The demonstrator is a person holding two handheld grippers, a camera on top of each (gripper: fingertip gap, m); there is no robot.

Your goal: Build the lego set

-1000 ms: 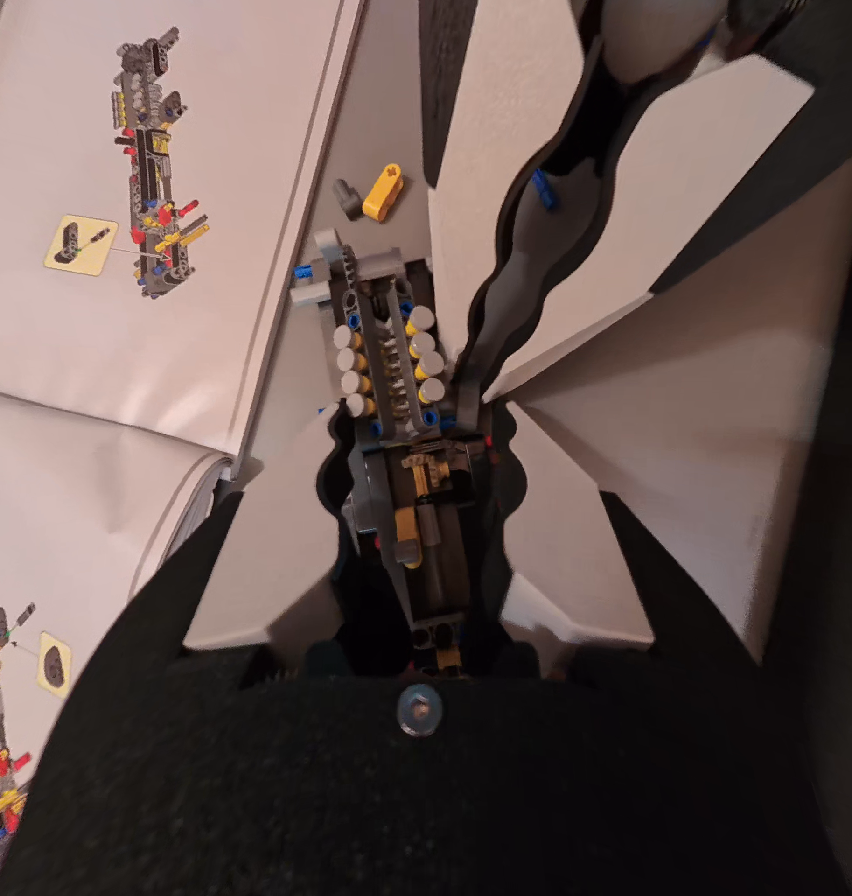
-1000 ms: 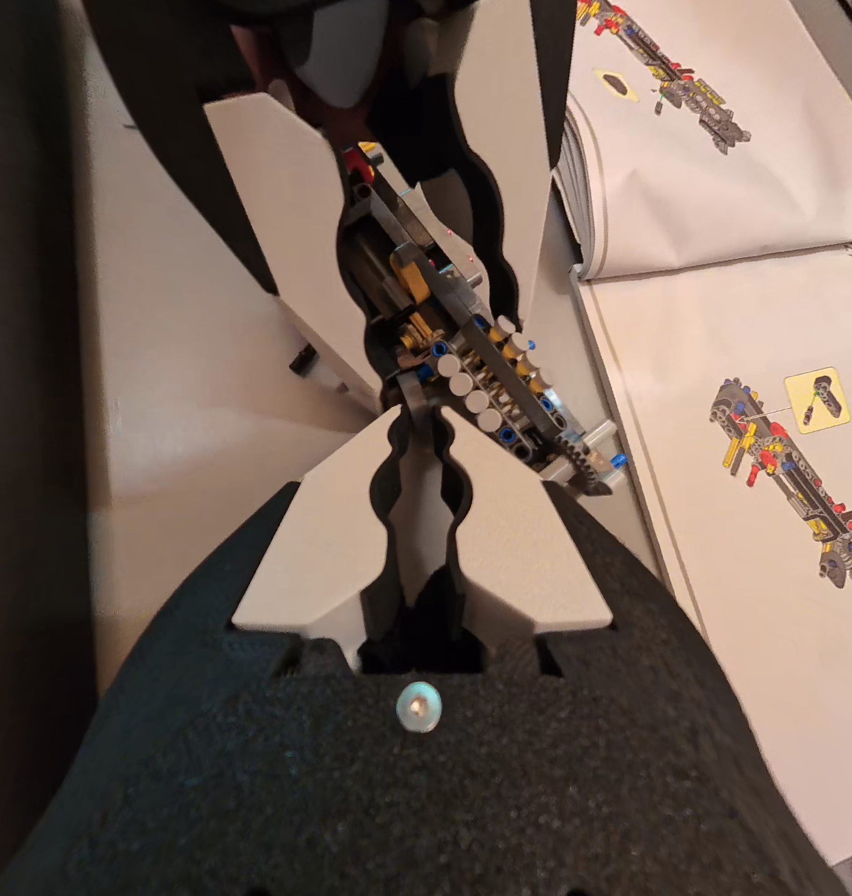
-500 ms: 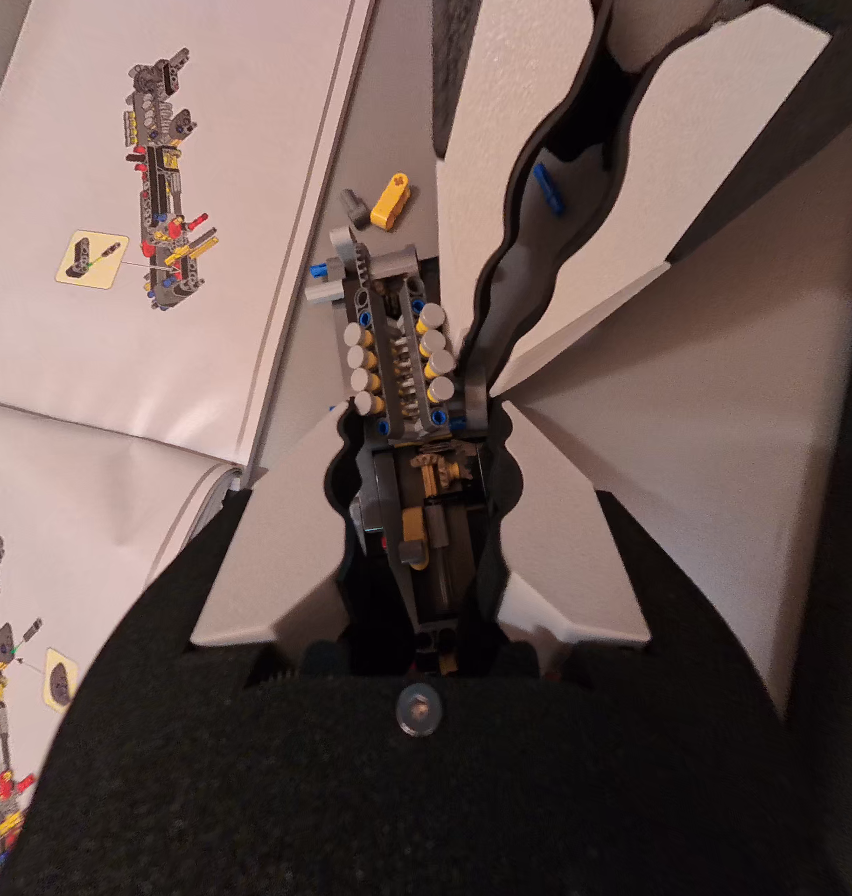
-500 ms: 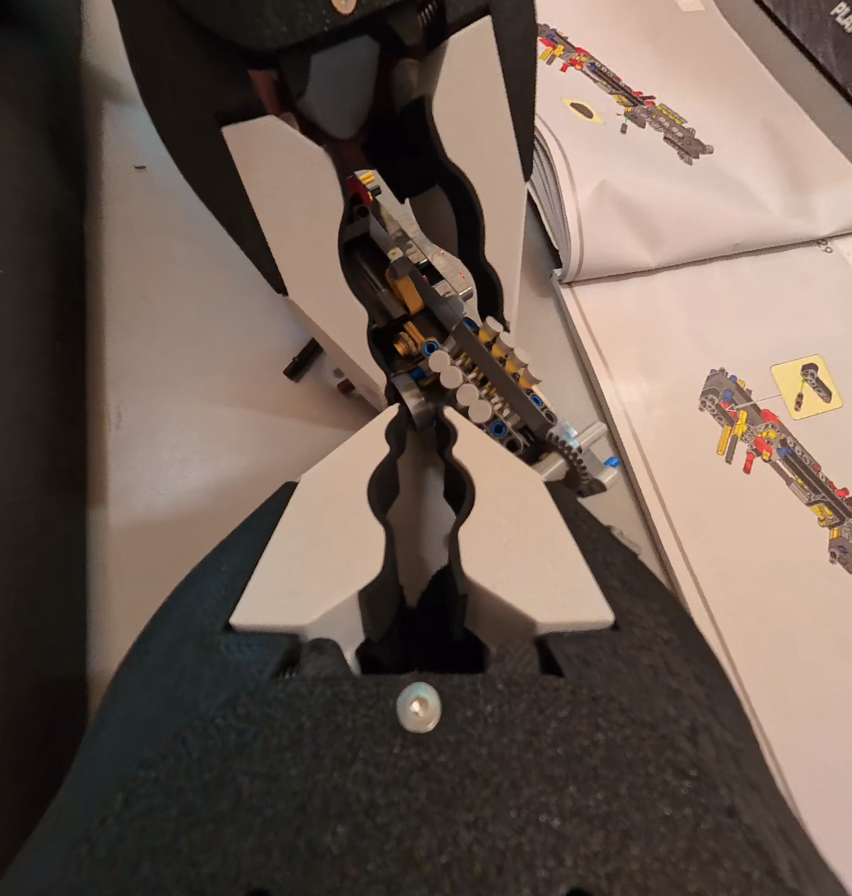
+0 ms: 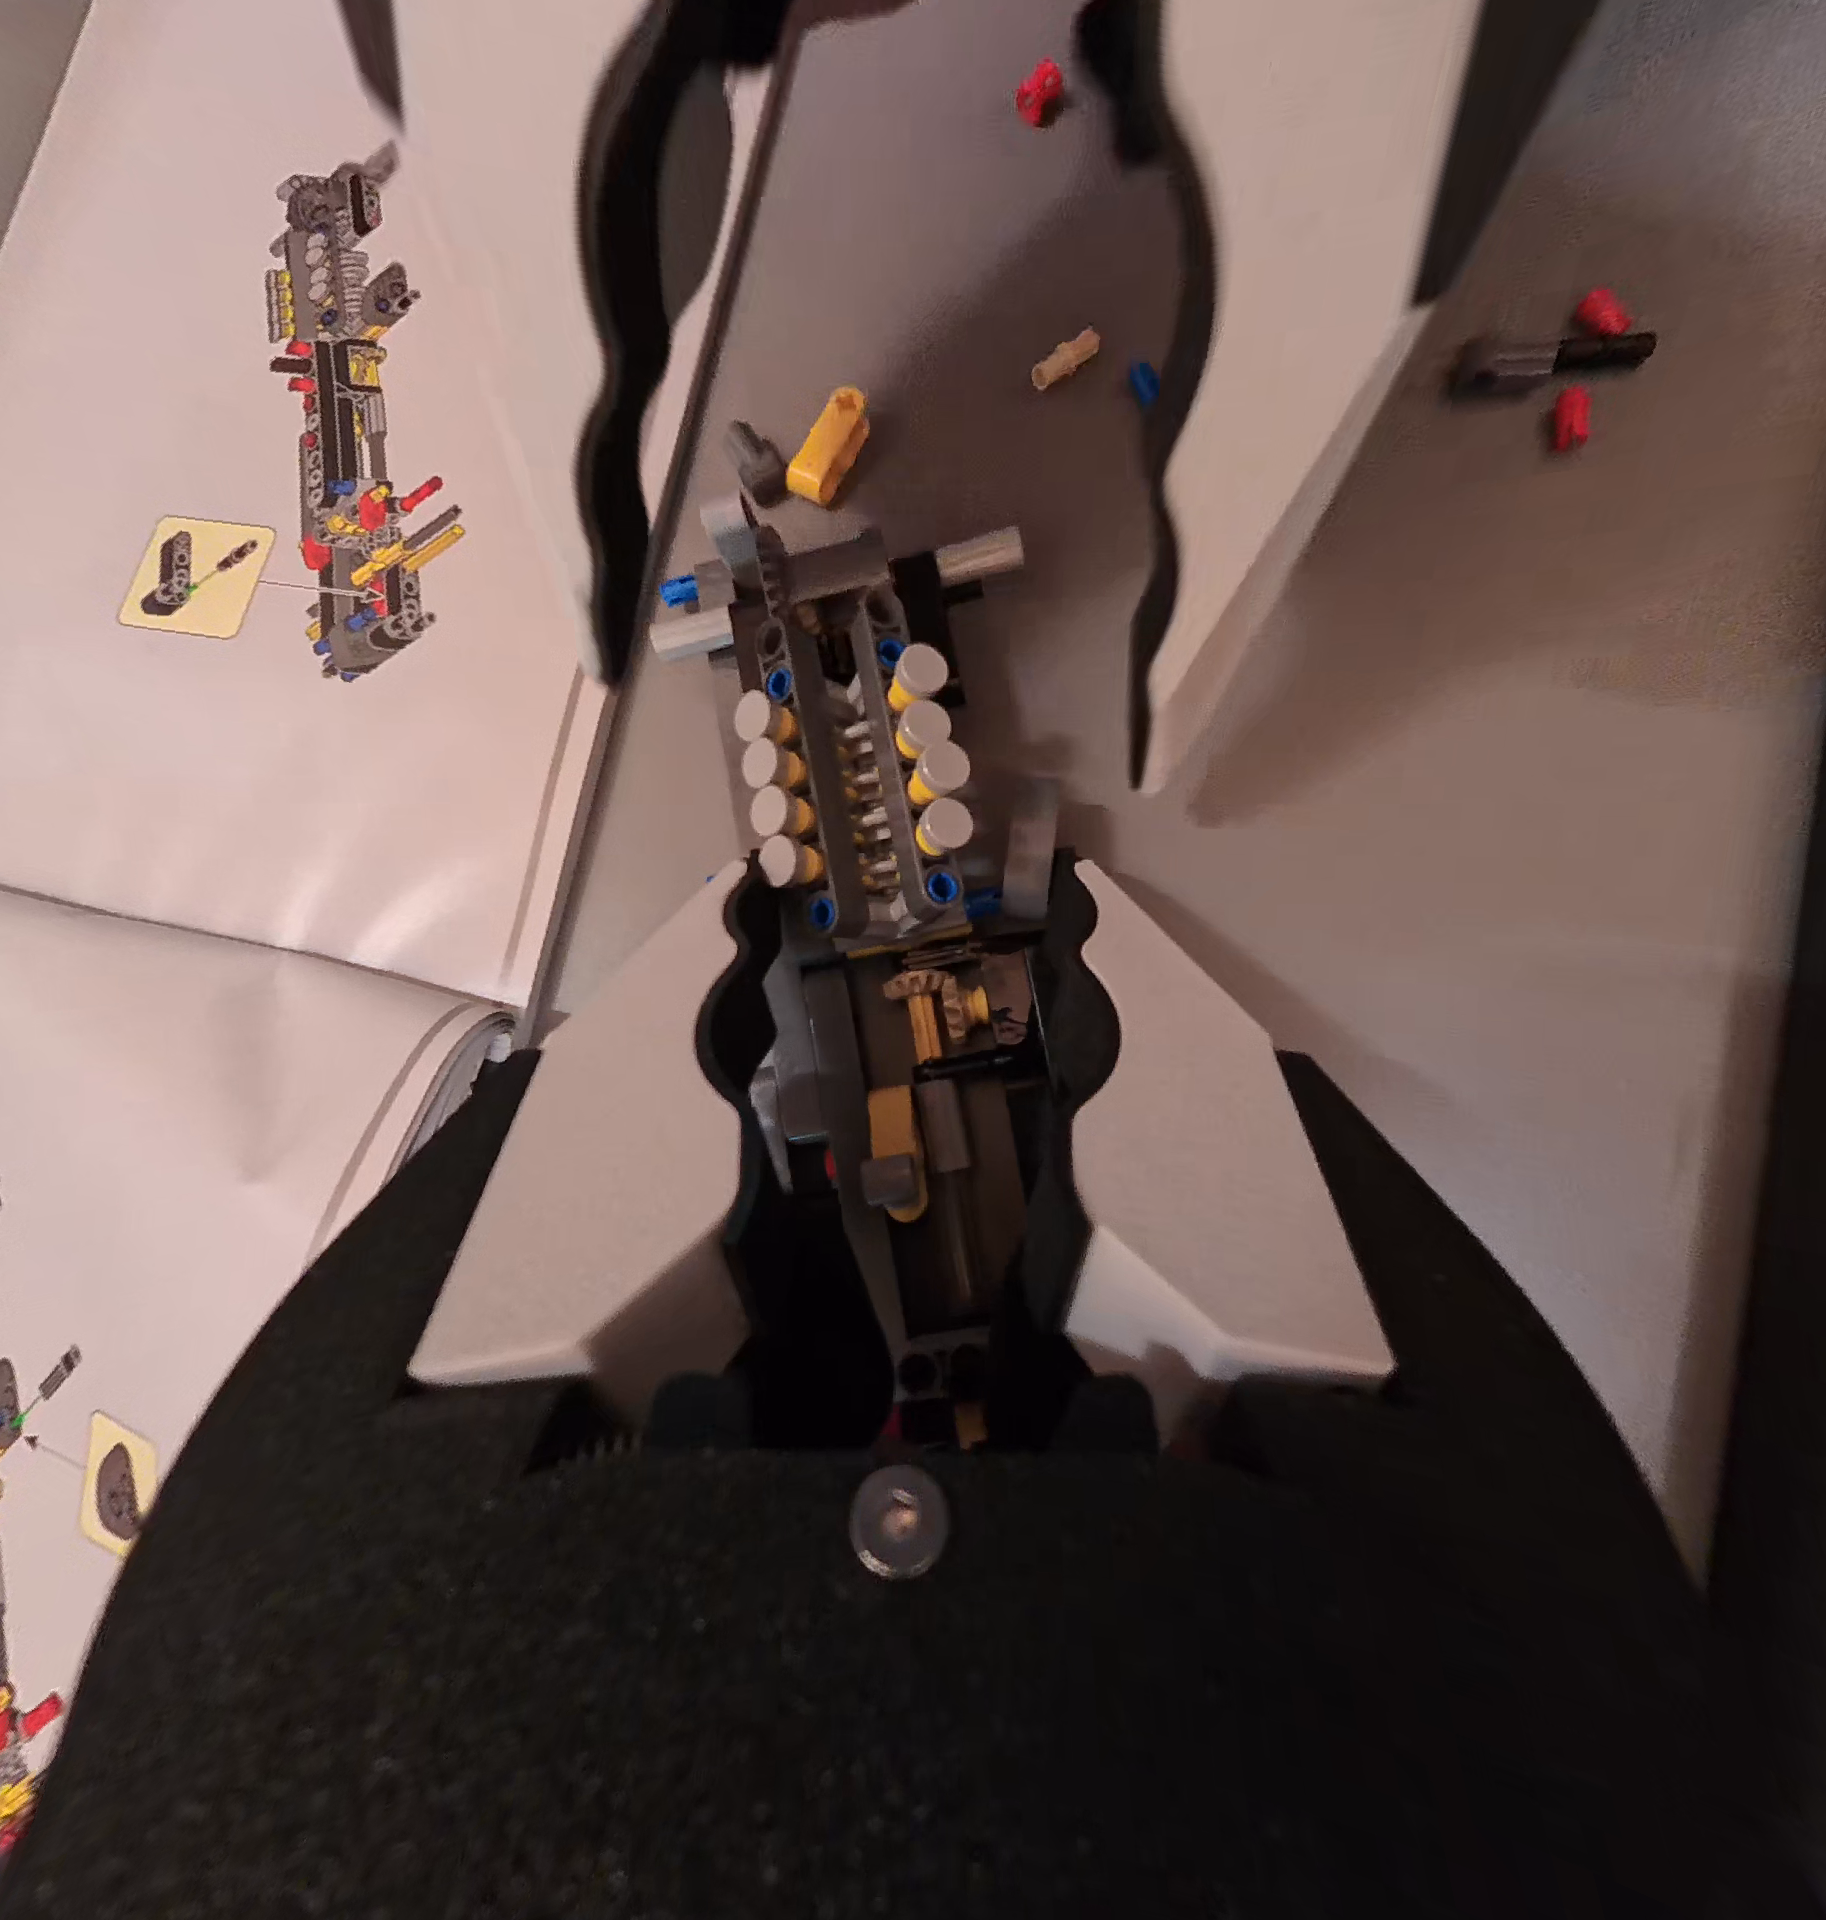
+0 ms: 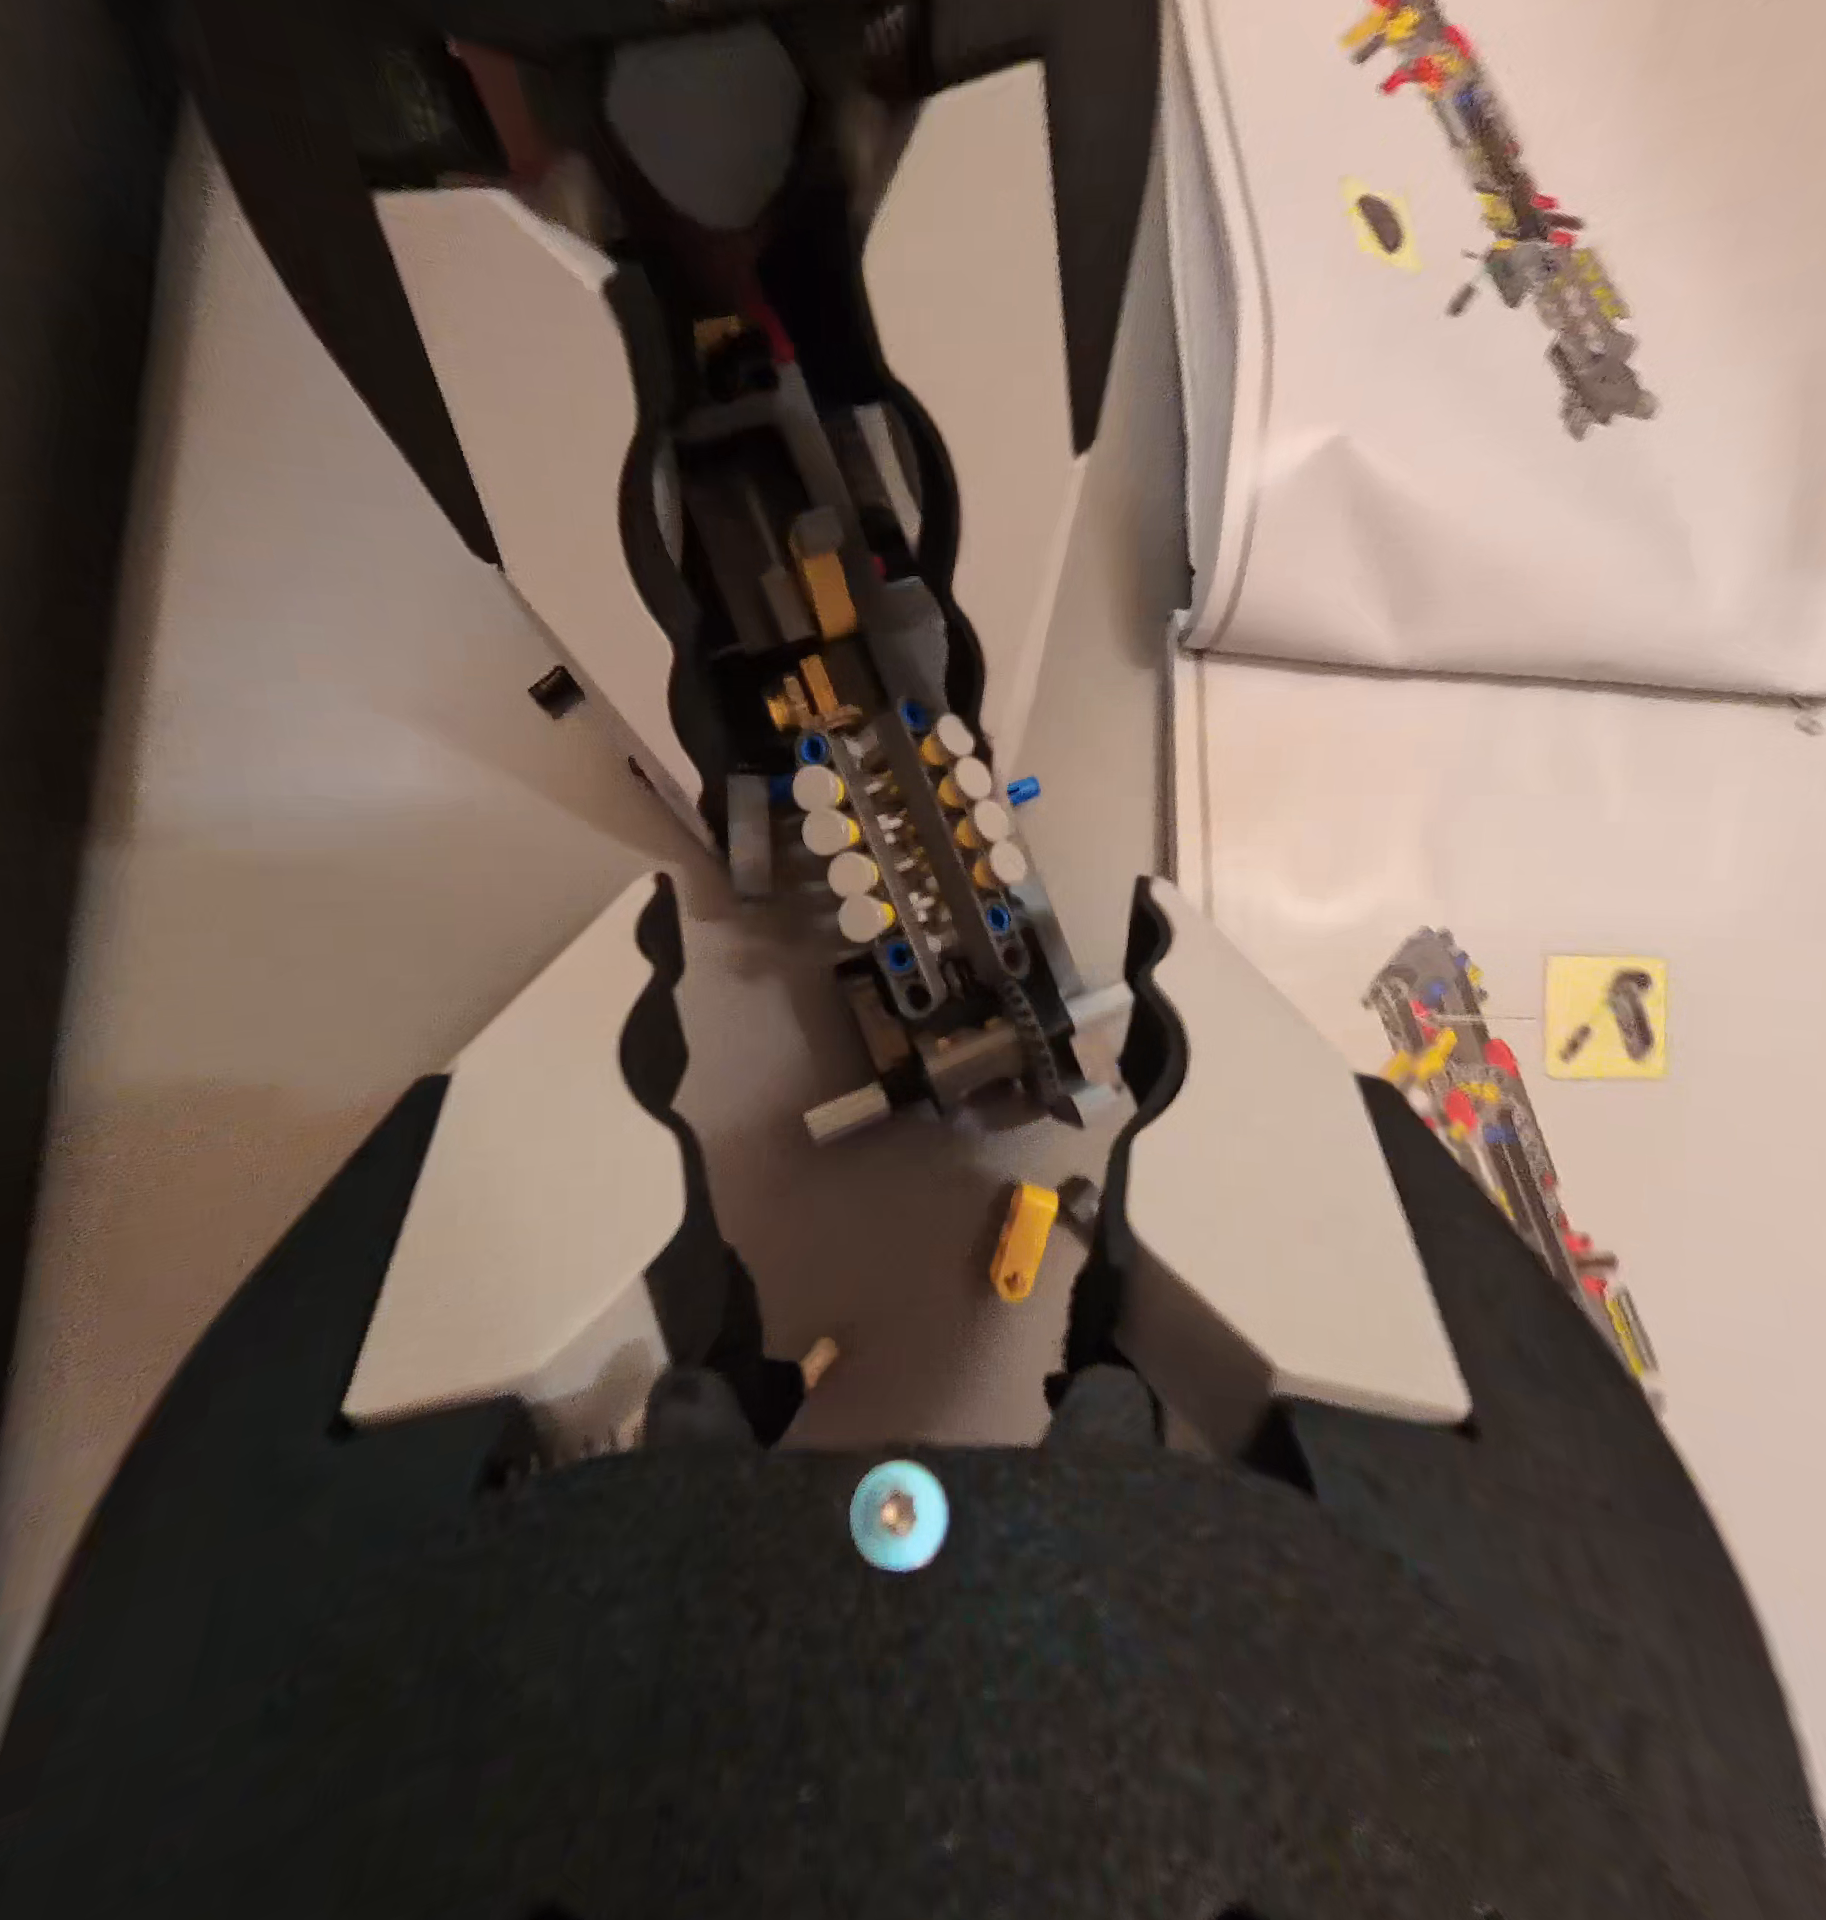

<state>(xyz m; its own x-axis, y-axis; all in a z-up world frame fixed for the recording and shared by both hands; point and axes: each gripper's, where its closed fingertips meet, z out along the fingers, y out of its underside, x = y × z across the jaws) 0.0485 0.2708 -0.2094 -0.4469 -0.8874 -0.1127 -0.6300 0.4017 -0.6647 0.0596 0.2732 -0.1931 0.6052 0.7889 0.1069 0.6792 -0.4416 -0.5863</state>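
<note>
The lego model (image 5: 857,769), a grey chassis with two rows of white-and-yellow cylinders, lies lengthwise between my left gripper's (image 5: 909,883) fingers, which are shut on its rear half. A short grey beam (image 5: 1028,852) stands at the model's side by the right fingertip. My right gripper (image 6: 901,894) is open and empty, its fingers on either side of the model's (image 6: 919,862) gear end without touching it. It shows blurred at the top of the left wrist view (image 5: 888,644). The grey beam (image 6: 748,842) and the left gripper (image 6: 836,644) also show in the right wrist view.
The open instruction booklet (image 5: 213,416) lies beside the model (image 6: 1511,520). Loose parts lie on the grey table: a yellow connector (image 5: 829,442) (image 6: 1023,1236), a tan pin (image 5: 1065,358), a blue pin (image 5: 1143,379), red pins (image 5: 1039,91) and a black-and-grey axle piece (image 5: 1553,358). Left and right tips are no more than a few centimetres apart.
My right gripper was shut on the grey beam at the model's side. It has let go, opened wide and drawn back. The left gripper still holds the model.
</note>
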